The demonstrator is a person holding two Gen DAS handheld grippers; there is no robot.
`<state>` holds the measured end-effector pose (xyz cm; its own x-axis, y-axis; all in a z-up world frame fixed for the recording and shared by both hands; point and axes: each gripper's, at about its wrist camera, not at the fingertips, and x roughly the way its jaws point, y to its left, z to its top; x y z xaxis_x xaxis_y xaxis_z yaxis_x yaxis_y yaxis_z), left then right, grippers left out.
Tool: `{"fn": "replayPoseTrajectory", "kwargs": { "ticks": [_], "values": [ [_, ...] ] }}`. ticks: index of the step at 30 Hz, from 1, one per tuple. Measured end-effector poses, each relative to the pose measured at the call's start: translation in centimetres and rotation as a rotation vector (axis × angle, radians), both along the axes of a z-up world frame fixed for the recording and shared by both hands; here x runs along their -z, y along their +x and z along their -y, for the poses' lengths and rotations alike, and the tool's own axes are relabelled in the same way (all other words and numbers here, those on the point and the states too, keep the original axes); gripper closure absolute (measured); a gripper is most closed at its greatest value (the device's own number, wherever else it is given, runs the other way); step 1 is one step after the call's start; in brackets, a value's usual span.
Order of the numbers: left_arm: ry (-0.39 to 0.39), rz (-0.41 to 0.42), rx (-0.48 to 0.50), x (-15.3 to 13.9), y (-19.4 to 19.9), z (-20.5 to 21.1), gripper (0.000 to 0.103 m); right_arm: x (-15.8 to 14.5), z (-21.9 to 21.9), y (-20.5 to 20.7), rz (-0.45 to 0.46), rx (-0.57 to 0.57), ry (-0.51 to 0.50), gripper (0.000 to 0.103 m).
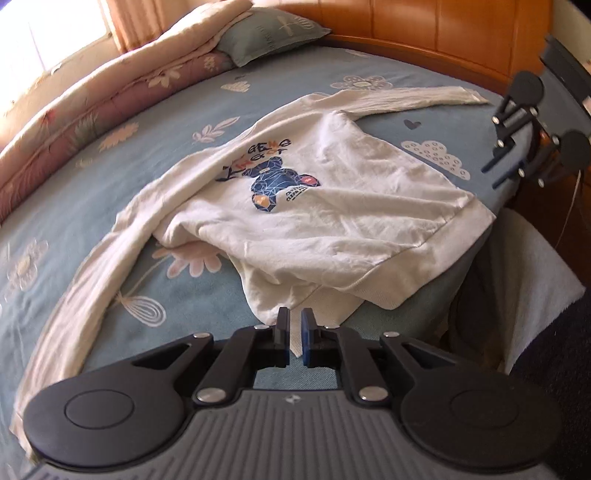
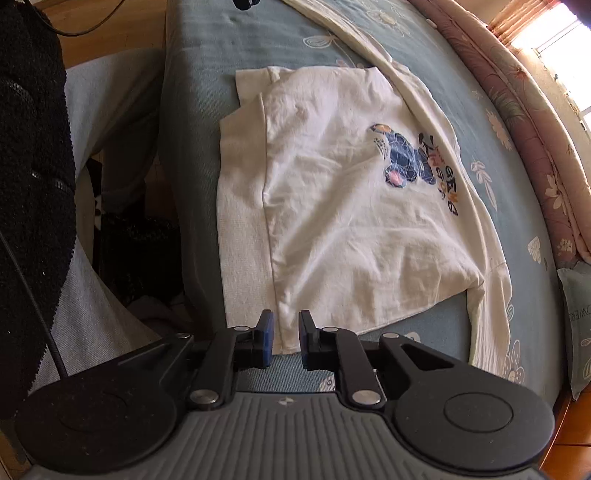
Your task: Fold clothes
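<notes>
White sweater (image 1: 325, 206) lies rumpled on bed (image 1: 110, 192); left gripper (image 1: 294, 338) and right gripper (image 2: 286, 341), slightly parted, hold nothing; hem could slip off.

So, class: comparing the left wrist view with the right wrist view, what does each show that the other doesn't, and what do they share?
Only the left wrist view shows the wooden headboard, the far sleeve stretched out flat, and the right hand-held gripper seen from outside. Only the right wrist view shows a person's grey trouser leg beside the bed. Both show the white sweatshirt with its bear print, the blue floral bedsheet and the pink quilt.
</notes>
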<state>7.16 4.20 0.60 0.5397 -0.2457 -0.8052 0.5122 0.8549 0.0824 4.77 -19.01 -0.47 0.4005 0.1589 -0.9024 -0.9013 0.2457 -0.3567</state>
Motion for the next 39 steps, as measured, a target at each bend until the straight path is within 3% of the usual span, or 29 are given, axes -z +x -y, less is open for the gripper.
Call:
{"fn": "replayPoseTrajectory", "kwargs": {
  "ticks": [2, 5, 8, 13, 14, 16, 22, 26, 29, 35, 39],
  "values": [
    [-0.086, -0.042, -0.092, 1.1, 1.3, -1.3, 0.094, 0.0, 0.6, 0.4, 0.009, 0.031, 0.011, 0.081],
    [-0.240, -0.124, -0.221, 3.3, 3.3, -3.3, 0.091, -0.7, 1.9, 1.2, 0.043, 0.106, 0.074, 0.069],
    [-0.360, -0.201, -0.329, 6.2, 4.9, -4.4, 0.089, -1.4, 2.9, 2.2, 0.078, 0.182, 0.152, 0.066],
    [-0.513, -0.285, -0.464, 10.0, 5.4, -6.2, 0.080, -1.0, 4.9, 3.4, 0.082, 0.337, 0.304, 0.054],
    [-0.538, -0.292, -0.481, 10.5, 5.5, -6.4, 0.071, -0.7, 5.3, 3.5, 0.078, 0.366, 0.332, 0.054],
    [-0.572, -0.279, -0.483, 10.7, 6.1, -6.4, 0.067, 0.0, 6.1, 3.6, 0.061, 0.417, 0.389, 0.052],
    [-0.664, -0.247, -0.491, 11.2, 7.9, -6.3, 0.067, 2.3, 7.6, 5.5, -0.014, 0.604, 0.613, 0.052],
    [-0.726, -0.264, -0.496, 11.6, 6.3, -6.8, 0.068, 3.1, 8.0, 6.0, -0.060, 0.700, 0.775, 0.049],
    [-0.786, -0.291, -0.486, 12.3, 5.3, -7.4, 0.067, 3.6, 7.5, 5.2, -0.070, 0.705, 0.812, 0.045],
    [-0.851, -0.293, -0.505, 12.9, 8.0, -7.4, 0.068, 4.6, 7.4, 5.6, -0.100, 0.770, 0.883, 0.044],
    [-0.803, -0.334, -0.455, 12.6, 6.7, -6.6, 0.076, 4.4, 9.0, 5.4, -0.124, 0.859, 1.005, 0.033]
  ]
}}
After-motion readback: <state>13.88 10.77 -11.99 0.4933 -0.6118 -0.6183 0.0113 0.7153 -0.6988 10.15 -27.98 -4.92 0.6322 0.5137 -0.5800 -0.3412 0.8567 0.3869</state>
